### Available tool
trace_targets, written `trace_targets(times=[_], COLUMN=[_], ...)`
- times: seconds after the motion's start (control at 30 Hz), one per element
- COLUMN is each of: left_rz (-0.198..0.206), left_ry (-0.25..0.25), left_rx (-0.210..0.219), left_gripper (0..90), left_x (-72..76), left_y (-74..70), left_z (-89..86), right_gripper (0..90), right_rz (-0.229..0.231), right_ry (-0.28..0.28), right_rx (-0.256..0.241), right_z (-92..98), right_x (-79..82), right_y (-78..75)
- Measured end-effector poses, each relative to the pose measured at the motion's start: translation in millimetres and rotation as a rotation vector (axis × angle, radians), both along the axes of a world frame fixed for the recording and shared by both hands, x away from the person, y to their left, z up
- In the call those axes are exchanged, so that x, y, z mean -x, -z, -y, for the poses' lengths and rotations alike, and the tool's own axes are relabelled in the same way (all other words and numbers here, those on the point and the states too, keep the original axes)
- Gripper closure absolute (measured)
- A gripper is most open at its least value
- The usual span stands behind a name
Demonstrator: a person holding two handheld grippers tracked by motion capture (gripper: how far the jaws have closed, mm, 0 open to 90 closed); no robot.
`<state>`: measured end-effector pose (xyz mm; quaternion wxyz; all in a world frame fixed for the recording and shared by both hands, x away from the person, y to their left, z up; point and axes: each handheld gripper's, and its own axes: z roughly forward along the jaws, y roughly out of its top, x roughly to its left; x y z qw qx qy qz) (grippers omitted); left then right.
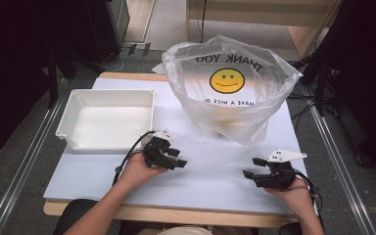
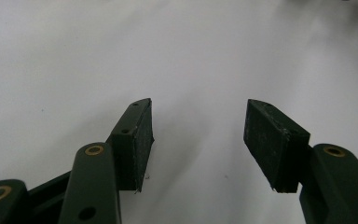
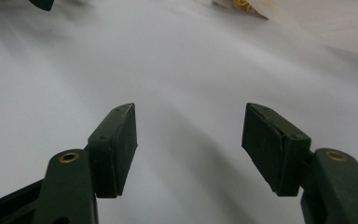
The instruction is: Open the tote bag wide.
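My left gripper (image 1: 177,158) rests low over the white table (image 1: 215,171) just in front of the white tray, jaws apart and empty; in the left gripper view its gap (image 2: 198,140) frames bare table. My right gripper (image 1: 252,167) sits near the table's right front, pointing left, open with nothing between its jaws (image 3: 189,144). A clear plastic bag (image 1: 232,85) with a yellow smiley and "THANK YOU" print stands open at the back centre, something yellow lying inside at its bottom. The bag's lower edge (image 3: 307,18) shows at the top of the right gripper view.
An empty white rectangular tray (image 1: 108,119) lies at the back left of the table. The wooden table edge (image 1: 176,213) runs along the front. Metal rails flank both sides, with cables on the floor to the right. Open tabletop lies between the two grippers.
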<state>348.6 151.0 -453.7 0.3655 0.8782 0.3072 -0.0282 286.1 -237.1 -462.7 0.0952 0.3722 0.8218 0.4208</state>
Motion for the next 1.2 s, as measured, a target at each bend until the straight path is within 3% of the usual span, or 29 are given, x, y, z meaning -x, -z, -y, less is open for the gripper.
trace_targets(times=[0.27, 0.4, 0.6, 0.8, 1.07, 1.17, 1.2], left_rz=[0.007, 0.005, 0.011, 0.006, 0.003, -0.003, -0.005], left_ry=[-0.010, -0.013, -0.017, -0.021, -0.024, -0.016, -0.014], left_rx=[-0.004, 0.001, -0.003, -0.001, 0.000, 0.006, 0.013], left_gripper=[43.6, 43.7, 45.8, 45.9, 45.2, 49.0, 52.3], left_x=[-0.6, -0.6, -0.8, -3.3, -5.6, -6.2, -5.5], left_y=[-0.1, -1.0, -0.6, 0.3, 0.1, 0.2, -0.3], left_z=[-0.9, -1.9, -1.5, -3.0, -6.0, -6.4, -6.1], right_gripper=[36.9, 38.9, 40.0, 41.1, 43.1, 42.8, 41.3], right_rz=[0.001, 0.002, -0.020, 0.002, 0.028, 0.010, -0.018], right_ry=[-0.005, -0.008, -0.014, -0.019, 0.038, 0.044, 0.042], right_rx=[0.002, -0.023, -0.026, -0.018, -0.046, -0.039, -0.039], right_z=[0.7, 3.8, 3.1, 4.5, 11.1, 12.6, 14.1], right_x=[-0.5, -0.6, -2.8, -2.4, -3.5, -4.4, -5.9], right_y=[0.1, -1.9, -2.6, -3.8, -9.0, -8.5, -7.3])
